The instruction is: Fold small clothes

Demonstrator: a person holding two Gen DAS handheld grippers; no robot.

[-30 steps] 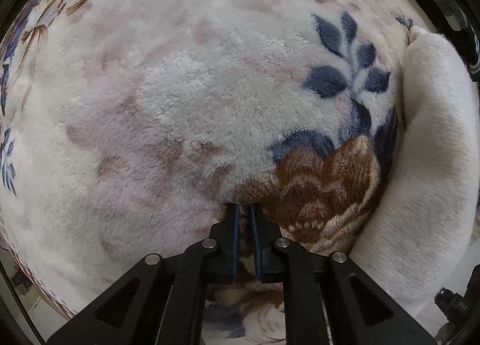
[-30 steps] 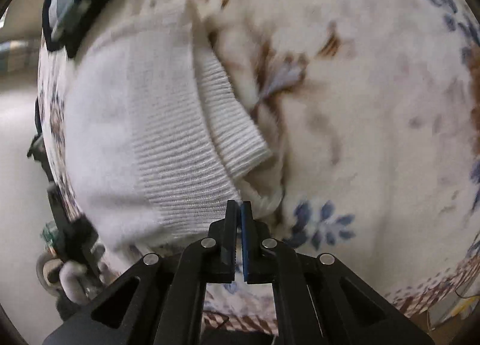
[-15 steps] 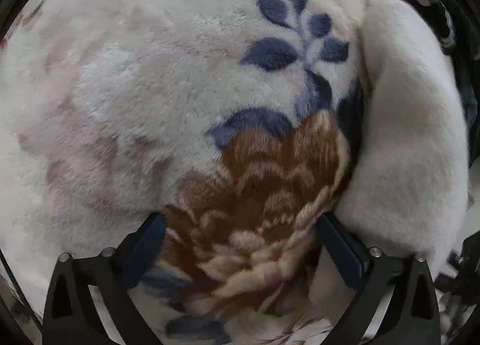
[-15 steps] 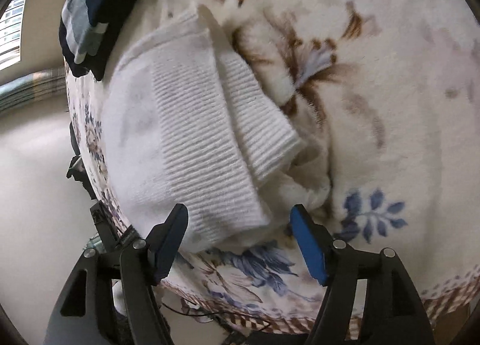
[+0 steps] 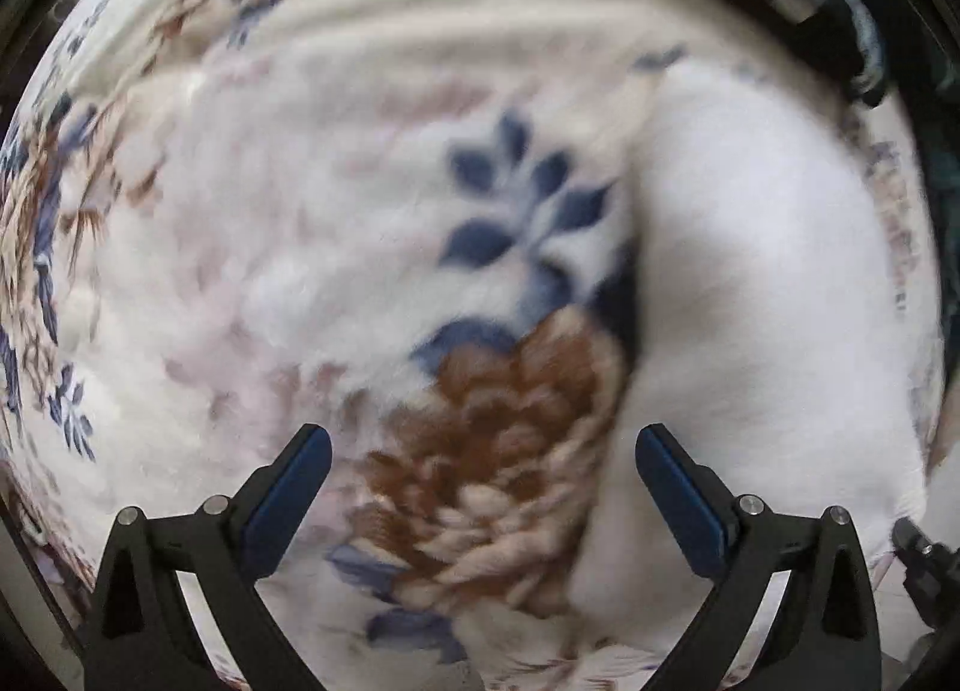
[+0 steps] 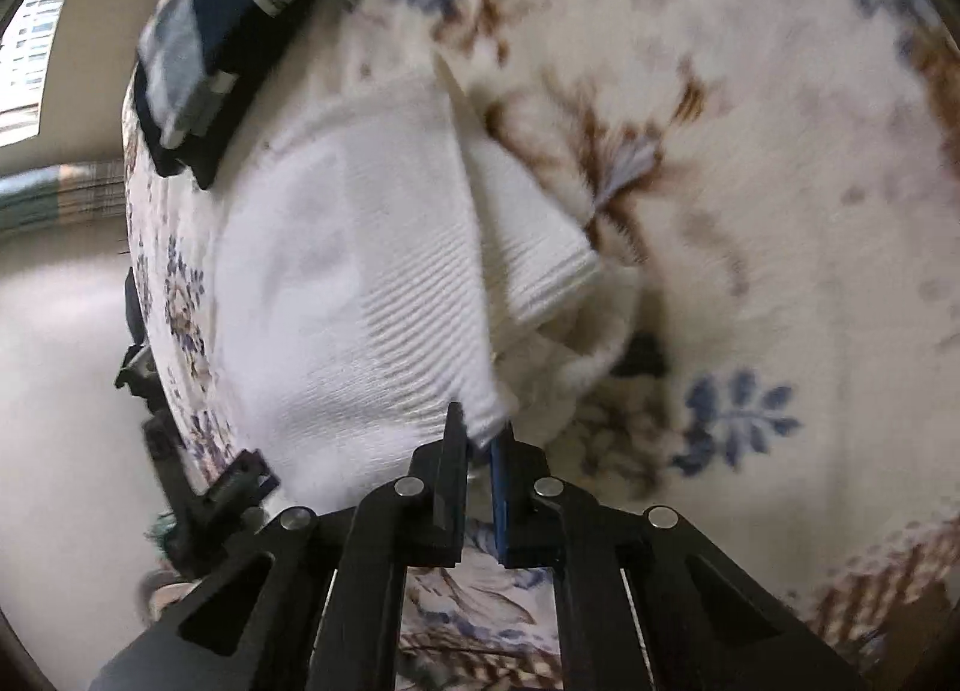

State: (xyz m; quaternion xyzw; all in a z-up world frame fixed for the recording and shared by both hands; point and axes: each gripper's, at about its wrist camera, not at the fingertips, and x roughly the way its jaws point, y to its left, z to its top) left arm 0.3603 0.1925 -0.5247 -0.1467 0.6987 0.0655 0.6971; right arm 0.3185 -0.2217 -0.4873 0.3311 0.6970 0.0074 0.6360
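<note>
A white ribbed sock (image 6: 360,295) lies folded on a fluffy floral blanket (image 6: 750,211). My right gripper (image 6: 478,439) is shut on the sock's near corner. In the left wrist view the same white sock (image 5: 762,295) lies at the right, blurred. My left gripper (image 5: 480,469) is open and empty above the blanket's brown flower (image 5: 498,451), its right finger beside the sock's edge.
A dark blue striped folded sock (image 6: 222,30) lies at the blanket's far left edge, beyond the white sock. The blanket (image 5: 270,271) ends at the left in the right wrist view, with floor and black equipment (image 6: 180,451) below.
The right gripper, open half a second ago, has closed on the white sock's corner. The left gripper opened a second ago and has pulled back, so more blanket shows.
</note>
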